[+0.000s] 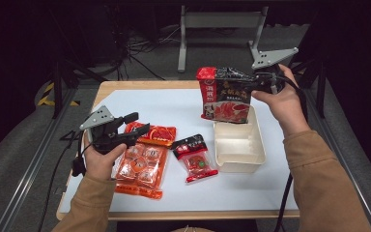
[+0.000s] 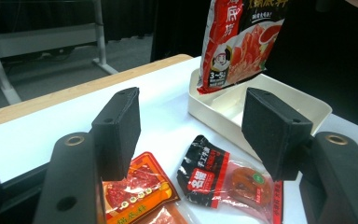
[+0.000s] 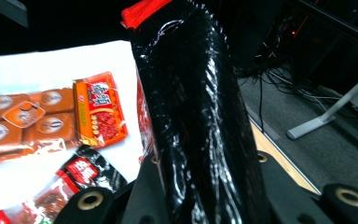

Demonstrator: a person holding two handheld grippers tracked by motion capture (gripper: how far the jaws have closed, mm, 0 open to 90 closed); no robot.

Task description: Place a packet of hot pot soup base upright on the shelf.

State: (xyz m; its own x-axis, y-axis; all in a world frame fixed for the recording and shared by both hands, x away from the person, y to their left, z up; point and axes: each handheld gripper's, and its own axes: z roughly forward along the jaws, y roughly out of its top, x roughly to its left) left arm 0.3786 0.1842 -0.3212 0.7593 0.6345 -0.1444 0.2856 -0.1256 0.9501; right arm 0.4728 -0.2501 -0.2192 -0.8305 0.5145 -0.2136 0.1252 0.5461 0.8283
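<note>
The hot-pot base bag point(image 1: 225, 94), red and black, hangs upright over the far end of the cream tray point(image 1: 238, 150), pinched by the right gripper point(image 1: 265, 83). Well left of the tray, the left gripper point(image 1: 134, 123) hovers with fingers point(image 2: 116, 133) spread, empty.

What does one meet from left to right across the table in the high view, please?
Left gripper → orange multi-cube packet → small black-and-red packet → cream tray, with the large red-and-black bag hanging over its far end → right gripper.
</note>
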